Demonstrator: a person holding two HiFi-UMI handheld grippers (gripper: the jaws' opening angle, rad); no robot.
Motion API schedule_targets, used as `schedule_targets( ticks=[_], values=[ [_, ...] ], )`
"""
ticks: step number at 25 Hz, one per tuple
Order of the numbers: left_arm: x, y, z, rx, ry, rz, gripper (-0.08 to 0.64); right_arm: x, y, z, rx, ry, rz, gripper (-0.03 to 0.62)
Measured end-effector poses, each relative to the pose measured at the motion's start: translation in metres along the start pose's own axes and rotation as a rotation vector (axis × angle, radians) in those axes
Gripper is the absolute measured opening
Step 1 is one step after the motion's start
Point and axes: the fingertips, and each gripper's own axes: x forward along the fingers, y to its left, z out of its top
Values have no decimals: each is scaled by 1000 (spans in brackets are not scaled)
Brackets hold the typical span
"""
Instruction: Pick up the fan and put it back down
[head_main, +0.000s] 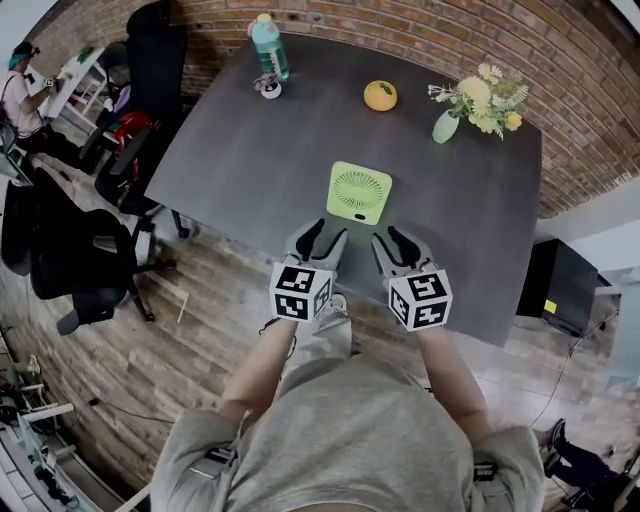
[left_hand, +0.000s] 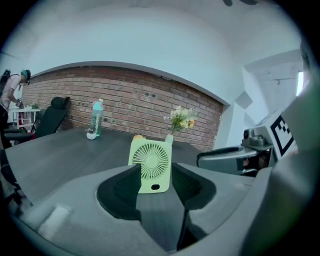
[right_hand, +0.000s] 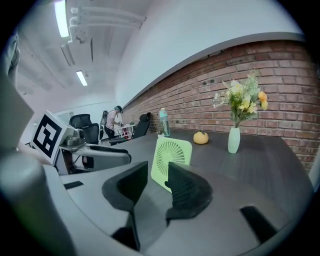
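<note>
the fan (head_main: 359, 192) stands upright on the dark table (head_main: 240, 170), its grille facing back toward the grippers. it sits just ahead of both and a little between their lines. the left gripper (head_main: 325, 235) is released, with its jaws apart and nothing between the pads. its own view only frames the fan in the gap, farther on. the right gripper (head_main: 392, 238) is likewise released and empty, and the fan lies ahead and to its left. neither touches the fan.

whether the lift is yet to come or the fan has already been set back, i cannot tell. if the pickup is the step in hand, it likely goes best with each gripper closing on the solid frame at its own side. the thin grille ribs look easy to bend. the grippers should come in low and near level, so the pads meet the edge squarely. the fan looks light and narrow at its foot, so a push from one side before the other arrives could tip it. lift straight up, keep it upright, and lower it until the foot sits flat before letting go.

well beyond the fan are a teal bottle (head_main: 269, 45), an orange fruit (head_main: 380, 95) and a vase of flowers (head_main: 447, 125).

no writing can be read. the fan's small dark mark low on its face and the bottle's label are too small to make out, and the cubes carry only square markers.
</note>
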Motion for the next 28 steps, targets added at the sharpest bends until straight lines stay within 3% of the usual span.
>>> schedule_targets(
  ticks=[3, 6, 14, 28],
  values=[
    [-21, -17, -2, -8, -29, 21, 123, -24, 8, -4, -6, -22, -1, 97],
    [-41, -34, -7, -7, -46, 36, 86, -47, 16, -9, -14, -45, -5, 68],
    [-92, -84, -27, -3, -60, 48, 51, -114, 43, -23, -32, -108, 9, 18],
    [-168, -152, -51, 24, -96, 21, 34, -201, 96, -46, -58, -169, 31, 3]
  ],
)
